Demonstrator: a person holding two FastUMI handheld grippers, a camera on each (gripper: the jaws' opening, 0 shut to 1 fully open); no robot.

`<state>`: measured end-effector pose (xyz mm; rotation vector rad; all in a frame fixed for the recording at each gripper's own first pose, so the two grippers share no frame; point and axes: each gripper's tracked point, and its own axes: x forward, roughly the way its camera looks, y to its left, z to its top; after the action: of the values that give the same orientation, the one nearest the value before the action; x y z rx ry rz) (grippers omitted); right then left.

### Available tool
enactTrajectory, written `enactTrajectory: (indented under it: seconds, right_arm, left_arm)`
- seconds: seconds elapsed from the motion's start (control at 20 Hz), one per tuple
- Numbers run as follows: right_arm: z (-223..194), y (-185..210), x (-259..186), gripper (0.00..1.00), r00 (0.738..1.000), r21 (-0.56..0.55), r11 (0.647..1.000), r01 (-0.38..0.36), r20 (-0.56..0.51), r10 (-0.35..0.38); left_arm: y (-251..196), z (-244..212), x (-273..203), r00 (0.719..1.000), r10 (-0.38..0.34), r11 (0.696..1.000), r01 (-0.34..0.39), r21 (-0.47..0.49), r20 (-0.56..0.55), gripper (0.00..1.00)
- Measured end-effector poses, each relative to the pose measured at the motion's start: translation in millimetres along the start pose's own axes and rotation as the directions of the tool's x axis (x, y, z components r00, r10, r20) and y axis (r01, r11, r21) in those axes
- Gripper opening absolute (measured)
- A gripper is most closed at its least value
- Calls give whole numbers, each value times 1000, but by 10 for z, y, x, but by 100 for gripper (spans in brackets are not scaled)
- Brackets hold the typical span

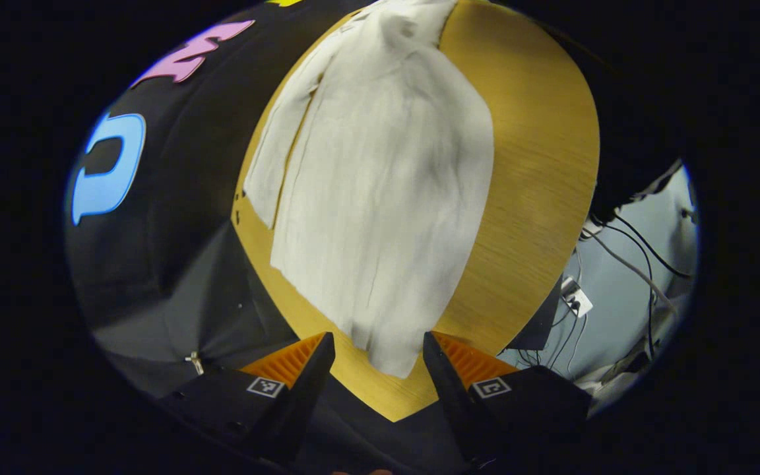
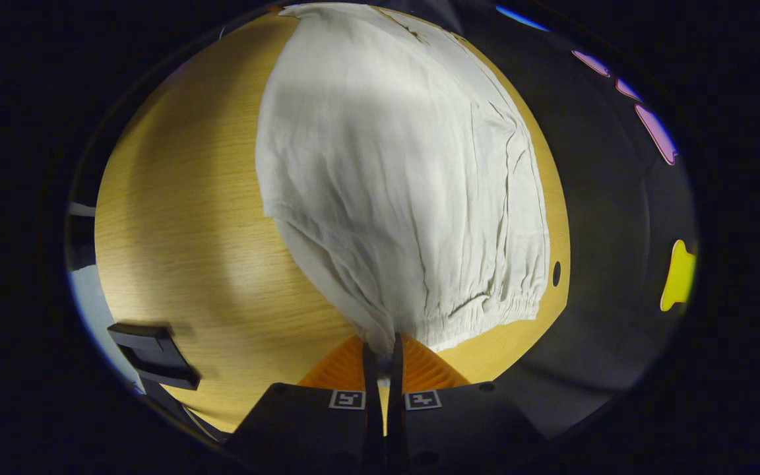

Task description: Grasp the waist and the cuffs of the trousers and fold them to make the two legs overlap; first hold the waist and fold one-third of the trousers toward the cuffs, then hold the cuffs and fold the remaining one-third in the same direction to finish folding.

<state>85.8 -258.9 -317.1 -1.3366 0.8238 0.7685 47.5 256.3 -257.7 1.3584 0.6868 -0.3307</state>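
White trousers (image 1: 386, 191) lie lengthwise on a round wooden table (image 1: 538, 171). In the left gripper view the cuff end points toward me, and one leg lies mostly over the other, with a strip of the lower leg (image 1: 281, 152) showing at the left. My left gripper (image 1: 379, 353) is open, its fingers either side of the cuff tip just above the table. In the right gripper view the elastic waist (image 2: 485, 310) is nearest. My right gripper (image 2: 383, 349) is shut on the waist's near left corner, which bunches up into the fingers.
The table's edge (image 1: 393, 412) runs just under the left gripper. Cables (image 1: 631, 257) and a power strip (image 1: 576, 298) lie on the floor beyond the table. A dark block (image 2: 156, 356) sits at the table's rim in the right gripper view. The black booth wall surrounds the table.
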Motion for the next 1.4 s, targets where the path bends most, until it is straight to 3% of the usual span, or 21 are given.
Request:
enactTrajectory:
  seconds: [0.1,0.25,0.4,0.45,0.55,0.65,0.85,1.05,1.25,1.4]
  right_arm:
    - [-6,-4,9,7,1000,0,1000,1,-3,-1]
    - [-3,-2,0,6,1000,-4,1000,2,-1,-3]
    - [-1,-5,-1,6,1000,-11,1000,8,0,-8]
    - [-8,-7,2,7,1000,-17,1000,10,1,-10]
    - [-6,-9,-2,7,1000,-26,999,19,2,-19]
    - [-13,-13,-6,7,999,-37,999,36,0,-36]
    - [-12,-19,-6,7,998,-36,998,56,7,-56]
    - [-71,-43,13,7,996,-44,995,85,-3,-85]
    - [-112,-117,-9,7,995,-12,995,100,-9,-101]
    - [-136,-249,-118,6,989,27,988,151,-7,-151]
  left_arm:
    - [73,72,119,998,-63,996,63,68,3,83]
    - [158,107,217,993,-120,985,121,119,-23,66]
    - [159,93,276,983,-168,980,175,94,-79,42]
    - [169,79,300,979,-180,979,187,82,-91,29]
    - [157,47,317,975,-193,978,200,55,-112,16]
    - [158,25,313,976,-180,983,182,4,-118,10]
    - [194,25,346,983,-131,991,127,-38,-132,6]
    - [202,77,329,984,-119,979,94,-181,-131,6]
    - [246,118,270,988,-97,983,76,-165,-123,6]
    - [345,177,164,992,-88,975,68,-211,-88,5]
